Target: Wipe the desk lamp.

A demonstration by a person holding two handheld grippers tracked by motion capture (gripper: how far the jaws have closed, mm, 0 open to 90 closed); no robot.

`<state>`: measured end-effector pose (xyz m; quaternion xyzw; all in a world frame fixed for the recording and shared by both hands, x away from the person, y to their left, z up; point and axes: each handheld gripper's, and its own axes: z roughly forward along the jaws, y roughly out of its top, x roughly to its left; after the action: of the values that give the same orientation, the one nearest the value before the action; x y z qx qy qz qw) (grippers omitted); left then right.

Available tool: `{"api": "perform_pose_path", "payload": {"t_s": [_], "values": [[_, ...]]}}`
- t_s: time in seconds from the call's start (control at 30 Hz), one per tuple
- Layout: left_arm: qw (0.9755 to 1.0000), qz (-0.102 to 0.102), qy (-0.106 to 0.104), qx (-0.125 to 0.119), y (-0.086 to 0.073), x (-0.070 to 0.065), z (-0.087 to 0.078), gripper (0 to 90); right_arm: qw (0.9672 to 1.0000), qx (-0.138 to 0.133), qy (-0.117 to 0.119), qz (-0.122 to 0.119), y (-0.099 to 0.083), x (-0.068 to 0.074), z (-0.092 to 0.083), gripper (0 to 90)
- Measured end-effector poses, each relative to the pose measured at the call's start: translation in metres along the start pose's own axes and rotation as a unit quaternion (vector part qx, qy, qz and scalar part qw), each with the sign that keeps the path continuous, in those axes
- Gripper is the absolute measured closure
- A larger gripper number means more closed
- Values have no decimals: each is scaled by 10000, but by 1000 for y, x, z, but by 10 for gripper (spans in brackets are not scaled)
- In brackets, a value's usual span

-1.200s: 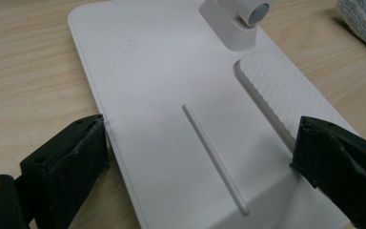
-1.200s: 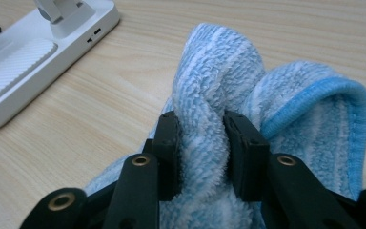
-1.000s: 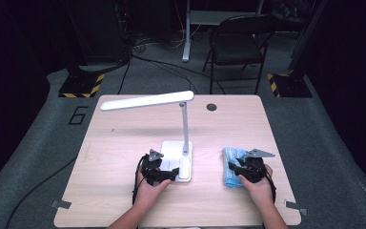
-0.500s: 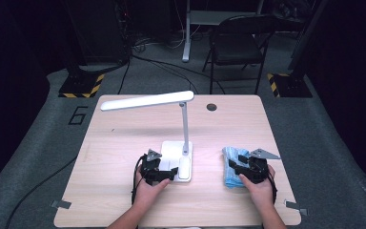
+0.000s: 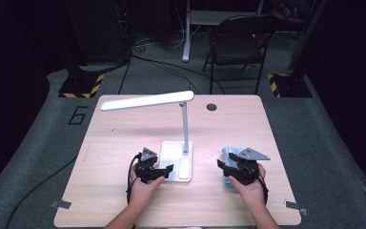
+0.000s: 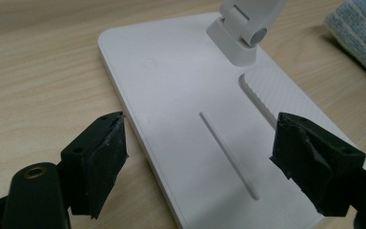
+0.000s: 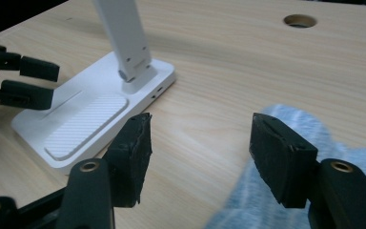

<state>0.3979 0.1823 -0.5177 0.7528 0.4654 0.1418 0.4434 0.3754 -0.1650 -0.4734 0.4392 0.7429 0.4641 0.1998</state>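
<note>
A white desk lamp stands mid-table, its flat base (image 5: 171,160) under a long head (image 5: 145,101). My left gripper (image 5: 164,171) hovers at the base's near left corner. Its jaws have just been closing but stand open astride the base (image 6: 181,95), with the pads clear of it, as the left gripper view (image 6: 205,152) shows. A blue striped cloth (image 5: 228,153) lies to the lamp's right. My right gripper (image 5: 224,169) is above the cloth's near edge. Its jaws (image 7: 200,152) have just been opening, with nothing between them and the cloth (image 7: 333,138) below.
The pale wooden table (image 5: 124,138) has a round cable hole (image 5: 211,107) near its far edge. Behind the table a black folding chair (image 5: 238,45) stands on the grey floor. In the right gripper view the left gripper (image 7: 33,81) is by the lamp base (image 7: 90,109).
My right gripper has lifted a little off the blue cloth and its jaws have spread. The left hand has stayed at the lamp base with its jaws slightly narrower.
</note>
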Motion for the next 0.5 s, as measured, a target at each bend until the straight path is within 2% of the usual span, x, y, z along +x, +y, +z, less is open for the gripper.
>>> {"api": "perform_pose_path", "payload": {"t_s": [0.03, 0.07, 0.13, 0.17, 0.2, 0.3, 0.37, 0.43, 0.47, 0.5], "values": [[10000, 35, -19, 10, 1, 1, -2, 194, 10000, 31, 54, 22, 0, 4, 3, 393], [10000, -22, -54, -32, 2, 2, -4, 207, 9999, 62, 82, 42, 0, 7, 7, 393], [9999, 65, -110, 27, 3, 6, -8, 245, 9997, 148, 199, 85, -1, 13, 14, 392], [10000, 48, -82, 31, 3, 8, -9, 249, 9995, 184, 237, 72, -2, 16, 18, 392], [9999, -65, -80, -36, 3, 9, -10, 257, 9994, 243, 248, 39, -2, 20, 21, 392], [9998, -135, -144, -59, 4, 13, -12, 280, 9990, 303, 325, -14, -1, 28, 32, 390], [9997, -196, -127, -94, 5, 21, -17, 293, 9987, 349, 381, -14, 0, 34, 38, 389], [9996, -225, -117, -114, 6, 25, -19, 301, 9982, 420, 420, -1, 0, 39, 44, 386], [9998, -160, -120, -47, 7, 29, -22, 301, 9980, 449, 452, -45, 0, 41, 47, 385], [9998, -150, -69, -91, 7, 30, -22, 301, 9975, 476, 524, -18, -1, 46, 51, 381]]}}
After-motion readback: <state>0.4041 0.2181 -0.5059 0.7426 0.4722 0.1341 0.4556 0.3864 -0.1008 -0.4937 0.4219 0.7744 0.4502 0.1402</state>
